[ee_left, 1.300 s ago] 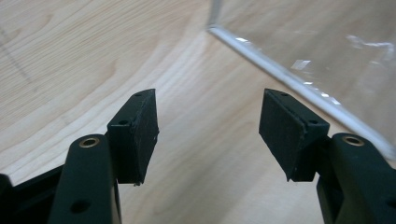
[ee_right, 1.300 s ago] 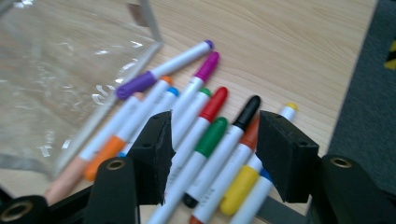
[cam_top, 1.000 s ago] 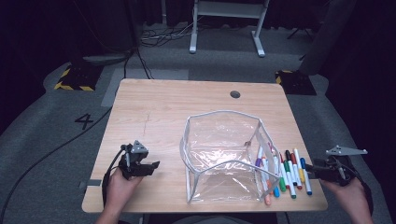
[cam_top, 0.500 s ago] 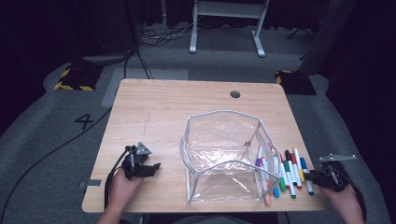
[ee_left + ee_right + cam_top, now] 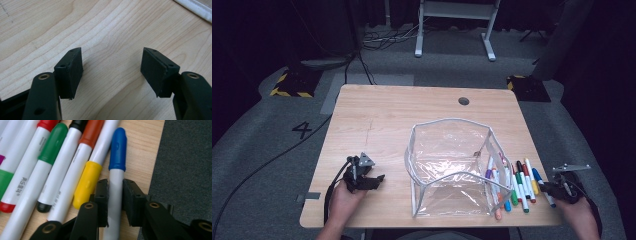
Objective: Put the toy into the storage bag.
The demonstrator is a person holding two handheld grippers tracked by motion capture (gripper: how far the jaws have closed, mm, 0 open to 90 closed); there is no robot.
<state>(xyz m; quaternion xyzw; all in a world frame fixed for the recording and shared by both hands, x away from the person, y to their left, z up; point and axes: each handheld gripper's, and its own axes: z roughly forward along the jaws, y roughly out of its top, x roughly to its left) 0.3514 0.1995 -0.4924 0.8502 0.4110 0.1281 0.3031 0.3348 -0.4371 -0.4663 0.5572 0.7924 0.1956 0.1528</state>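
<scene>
Standing at the middle of the near half of the counter [image 5: 377, 120] is a clear plastic pouch [image 5: 452, 167] with a white rim, mouth open upward. Nothing can be made out inside it apart from a small dark speck at its right wall. Markers [image 5: 512, 182] lie in a row just right of the pouch, on the counter, their caps purple, orange, green, red, black, yellow and blue.

The right hand-held gripper [image 5: 115, 192] sits at the outer end of that row, farthest from the pouch, its jaws closed narrowly on the white barrel of the blue-capped marker [image 5: 117, 152]. This marker lies flat at the counter's right edge, beside a yellow-capped marker [image 5: 87, 182].

Small grey print runs along two of the white barrels in the right gripper view; it is too small to read.

The left hand-held gripper [image 5: 111, 70] rests well left of the pouch, jaws wide apart over bare wood, holding nothing.
</scene>
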